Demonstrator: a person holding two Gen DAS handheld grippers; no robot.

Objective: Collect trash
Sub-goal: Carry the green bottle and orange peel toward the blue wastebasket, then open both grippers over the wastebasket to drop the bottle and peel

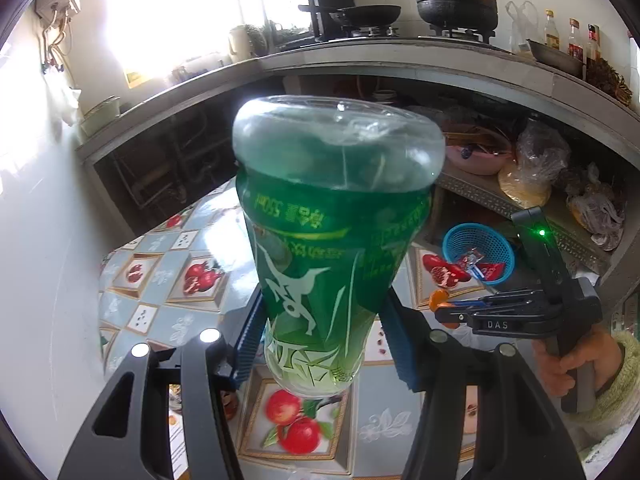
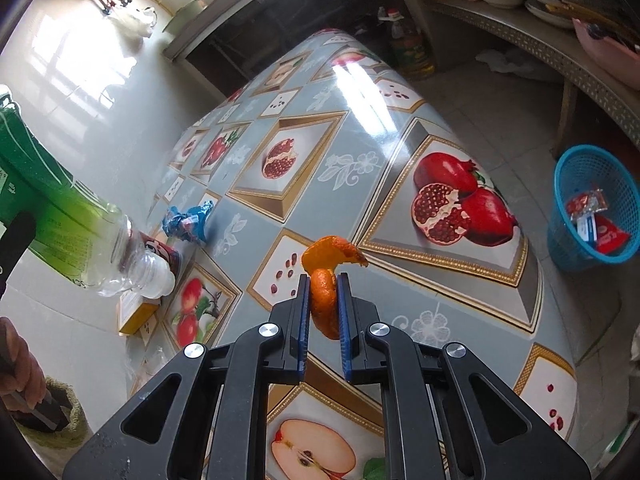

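Observation:
My left gripper (image 1: 320, 320) is shut on a green plastic bottle (image 1: 328, 240), held above the table with its clear base toward the camera. The same bottle (image 2: 68, 224) shows at the left of the right wrist view, its white cap pointing down. My right gripper (image 2: 323, 280) is shut on a curl of orange peel (image 2: 326, 276) above the fruit-patterned table (image 2: 360, 128); that gripper (image 1: 452, 312) also appears in the left wrist view. A crumpled blue wrapper (image 2: 186, 222) lies on the table. A blue mesh basket (image 2: 592, 204) on the floor holds red wrappers.
A small yellow-edged box (image 2: 134, 312) lies under the bottle's cap near the table's left edge. A kitchen counter (image 1: 360, 56) with a stove and pots runs behind. A lower shelf (image 1: 520, 196) carries bags and a pink bowl. An oil bottle (image 2: 408, 48) stands on the floor beyond the table.

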